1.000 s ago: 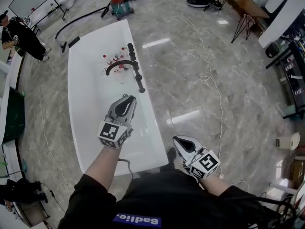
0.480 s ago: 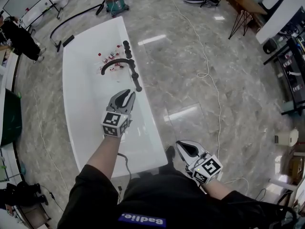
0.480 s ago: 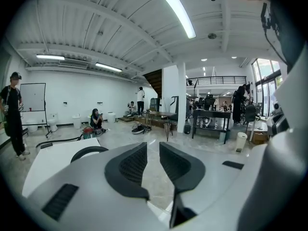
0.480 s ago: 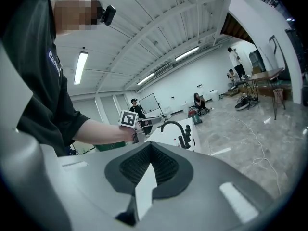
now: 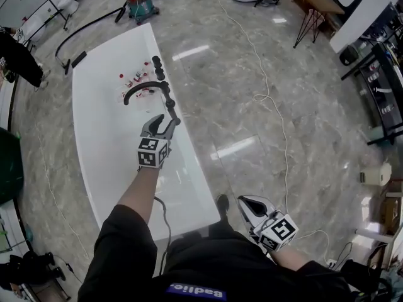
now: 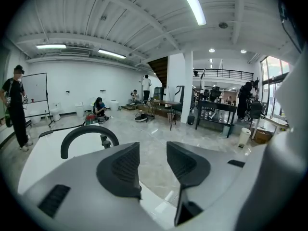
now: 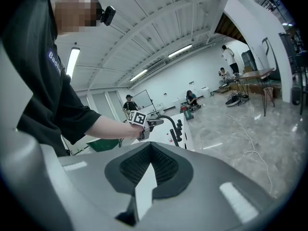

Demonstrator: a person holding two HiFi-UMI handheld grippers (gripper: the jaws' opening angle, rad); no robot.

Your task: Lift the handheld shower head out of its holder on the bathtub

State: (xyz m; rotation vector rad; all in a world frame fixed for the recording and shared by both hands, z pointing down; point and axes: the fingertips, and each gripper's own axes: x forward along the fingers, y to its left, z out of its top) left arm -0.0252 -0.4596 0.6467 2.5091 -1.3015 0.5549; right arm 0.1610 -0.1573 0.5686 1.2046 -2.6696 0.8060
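Observation:
A white bathtub (image 5: 186,175) runs down the left of the head view. On its right rim stand black knobs (image 5: 157,68), an arched black faucet (image 5: 141,88) and the black handheld shower head (image 5: 172,110) in its holder. My left gripper (image 5: 164,126) sits just at the shower head's near end, its jaws opening with nothing between them; in the left gripper view (image 6: 153,160) the gap is empty and the faucet (image 6: 86,134) shows at left. My right gripper (image 5: 250,207) hangs low by the person's body, shut (image 7: 151,165) and empty.
Small bottles (image 5: 133,80) lie inside the tub near the faucet. A white cable (image 5: 277,112) snakes across the marble floor to the right. A red and green vacuum (image 5: 135,5) with a black hose stands beyond the tub. A person (image 5: 16,55) stands at far left.
My left gripper has moved forward and down along the tub rim to the shower head, and its jaws have gone from shut to open. The right gripper dropped slightly.

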